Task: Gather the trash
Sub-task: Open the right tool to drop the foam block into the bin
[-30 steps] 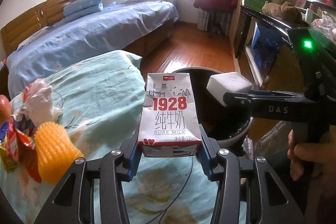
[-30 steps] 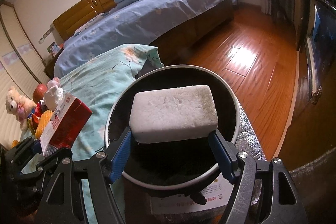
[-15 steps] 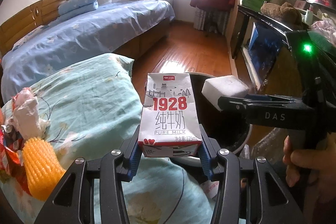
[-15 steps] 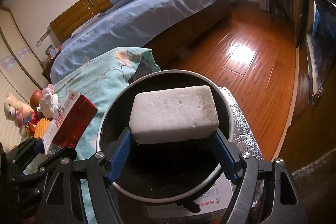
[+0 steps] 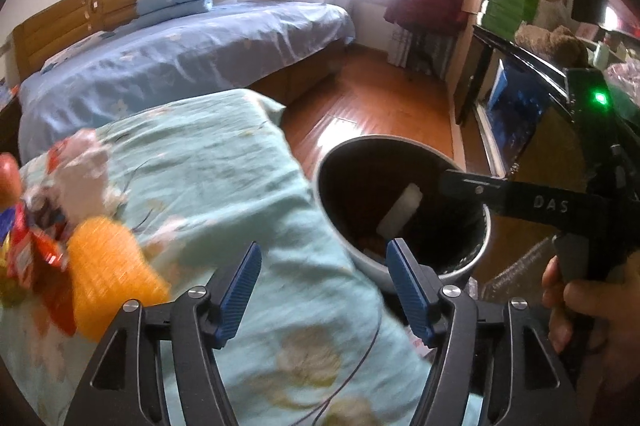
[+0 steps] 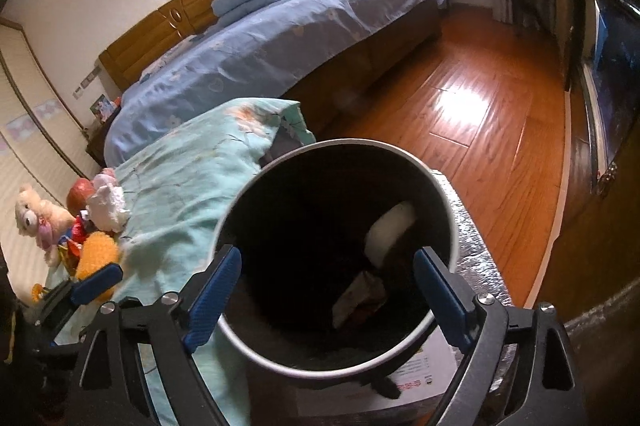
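A round black trash bin (image 6: 440, 186) with a pale rim stands beside the teal bedspread; it also shows in the left wrist view (image 5: 320, 170). Inside lie a white foam block (image 6: 390, 228), also in the left wrist view (image 5: 400, 212), and the milk carton (image 6: 358, 300). My right gripper (image 6: 326, 286) is open and empty over the bin's mouth. My left gripper (image 5: 324, 286) is open and empty at the bin's near left rim. More trash lies at the left: crumpled white tissue (image 5: 82, 178), red wrappers (image 5: 30, 246) and a yellow corn-shaped toy (image 5: 106, 274).
The teal bedspread (image 5: 208, 162) fills the left. A blue bed (image 6: 280, 38) stands behind, wooden floor (image 6: 480, 114) to the right. A black TV stand (image 5: 516, 106) lines the right wall. A teddy bear (image 6: 34, 214) and a red apple (image 6: 80, 194) sit far left.
Both grippers opened. The milk carton left the left gripper and the foam block left the right one; both now lie inside the bin.
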### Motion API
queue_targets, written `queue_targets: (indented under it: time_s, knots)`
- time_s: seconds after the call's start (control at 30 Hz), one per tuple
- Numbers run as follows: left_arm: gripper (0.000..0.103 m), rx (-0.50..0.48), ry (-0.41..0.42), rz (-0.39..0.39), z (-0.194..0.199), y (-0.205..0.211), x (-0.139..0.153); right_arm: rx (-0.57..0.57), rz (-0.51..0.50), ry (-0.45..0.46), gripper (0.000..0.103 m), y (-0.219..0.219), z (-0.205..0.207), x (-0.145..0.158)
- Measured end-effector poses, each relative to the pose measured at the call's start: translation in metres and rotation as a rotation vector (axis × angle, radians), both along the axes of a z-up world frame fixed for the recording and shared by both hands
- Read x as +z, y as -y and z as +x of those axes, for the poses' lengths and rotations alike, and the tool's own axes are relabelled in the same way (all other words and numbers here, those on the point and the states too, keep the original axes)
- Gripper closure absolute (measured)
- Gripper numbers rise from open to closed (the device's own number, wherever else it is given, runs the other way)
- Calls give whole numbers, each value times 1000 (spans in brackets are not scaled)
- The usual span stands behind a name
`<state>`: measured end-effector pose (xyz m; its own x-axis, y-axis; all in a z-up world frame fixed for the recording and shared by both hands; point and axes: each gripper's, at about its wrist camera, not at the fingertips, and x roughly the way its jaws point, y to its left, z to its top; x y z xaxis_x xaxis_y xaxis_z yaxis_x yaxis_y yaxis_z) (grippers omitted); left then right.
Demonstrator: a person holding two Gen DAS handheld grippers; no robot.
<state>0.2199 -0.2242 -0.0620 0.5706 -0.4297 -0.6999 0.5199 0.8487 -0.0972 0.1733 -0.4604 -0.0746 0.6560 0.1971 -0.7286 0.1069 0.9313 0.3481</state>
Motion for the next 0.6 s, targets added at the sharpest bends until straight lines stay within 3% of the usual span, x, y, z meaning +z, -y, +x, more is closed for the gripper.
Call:
queue_targets:
  time_s: [0.6]
  knots:
    - [37, 208, 2, -47, -51, -118, 15, 114, 40, 81, 13, -99, -33, 9]
